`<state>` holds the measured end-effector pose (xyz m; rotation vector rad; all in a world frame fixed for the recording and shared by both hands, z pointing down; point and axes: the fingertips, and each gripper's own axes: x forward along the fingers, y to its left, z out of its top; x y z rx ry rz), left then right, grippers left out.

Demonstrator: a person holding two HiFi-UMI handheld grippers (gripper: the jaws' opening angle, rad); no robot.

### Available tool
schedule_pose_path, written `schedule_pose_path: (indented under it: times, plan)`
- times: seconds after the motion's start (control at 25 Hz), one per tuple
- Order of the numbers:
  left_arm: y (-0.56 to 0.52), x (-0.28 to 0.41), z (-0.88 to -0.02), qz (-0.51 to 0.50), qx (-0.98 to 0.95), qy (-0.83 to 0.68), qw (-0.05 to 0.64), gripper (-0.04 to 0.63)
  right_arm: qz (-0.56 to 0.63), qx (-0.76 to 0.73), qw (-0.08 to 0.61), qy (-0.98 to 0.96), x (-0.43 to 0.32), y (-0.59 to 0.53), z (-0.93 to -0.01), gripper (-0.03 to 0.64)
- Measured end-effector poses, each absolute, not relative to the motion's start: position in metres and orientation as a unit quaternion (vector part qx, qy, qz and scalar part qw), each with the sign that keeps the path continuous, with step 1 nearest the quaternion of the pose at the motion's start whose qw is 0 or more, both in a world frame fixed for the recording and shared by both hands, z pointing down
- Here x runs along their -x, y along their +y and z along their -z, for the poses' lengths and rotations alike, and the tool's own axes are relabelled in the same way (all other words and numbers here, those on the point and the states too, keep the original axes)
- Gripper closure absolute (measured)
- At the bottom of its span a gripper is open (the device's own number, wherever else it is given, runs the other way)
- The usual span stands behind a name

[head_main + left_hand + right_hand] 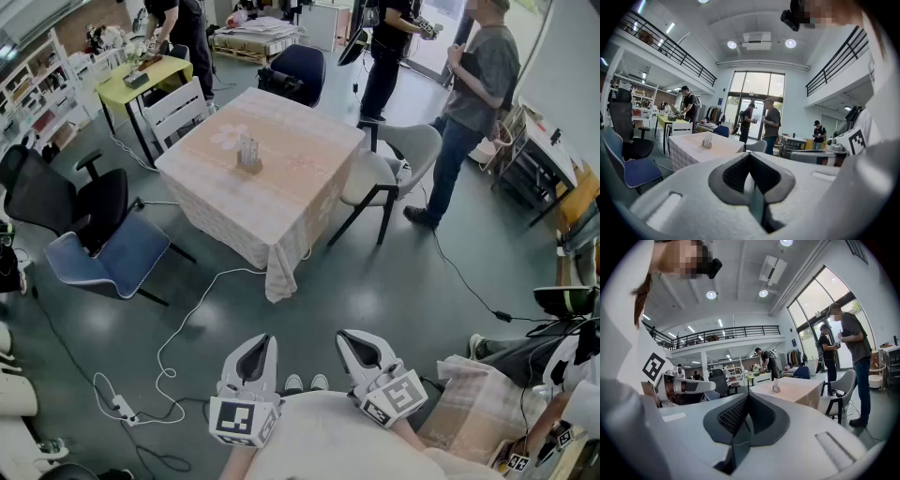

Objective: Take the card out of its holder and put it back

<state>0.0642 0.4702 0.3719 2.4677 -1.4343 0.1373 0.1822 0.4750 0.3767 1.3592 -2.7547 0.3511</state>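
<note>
At the bench's middle: the card holder stands upright, well in from every edge of the cloth-covered bench; its card is too small to make out.
Left claw: closed tight with nothing between its jaws, held close to the body and well apart from the bench.
Right claw: jaws pressed together likewise, empty.
Step in hand: probably the approach; the task looks not yet begun.
Doing it well: walk to the bench's near corner, minding the white cable on the floor. Open one claw before reaching. I'd steady the holder's base with the other, pinch the card by its top edge and lift straight up.
Writing: none legible; only black-and-white square markers on the claws' cubes.
</note>
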Motion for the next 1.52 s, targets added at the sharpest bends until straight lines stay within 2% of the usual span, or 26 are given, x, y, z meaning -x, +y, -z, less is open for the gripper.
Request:
schedule_pose_path:
  times: [0.48,0.8,1.2,1.52]
  plan:
    - [0.45,-0.086,-0.372,-0.047,-0.844,-0.519,0.128,0.595,-0.116,-0.433,0.024,-0.894,-0.217,0.455,-0.385,0.621]
    - [0.421,-0.081,-0.375,-0.039,-0.837,-0.531,0.129,0.595,-0.119,-0.426,-0.006,-0.897,-0.224,0.426,-0.381,0.621]
    - [0.324,-0.027,-0.356,-0.032,-0.838,-0.531,0.12,0.595,-0.106,-0.423,-0.018,-0.9,-0.17,0.326,-0.356,0.621]
    - [0.268,-0.005,-0.369,-0.033,-0.847,-0.514,0.134,0.595,-0.12,-0.42,-0.013,-0.899,-0.133,0.271,-0.37,0.621]
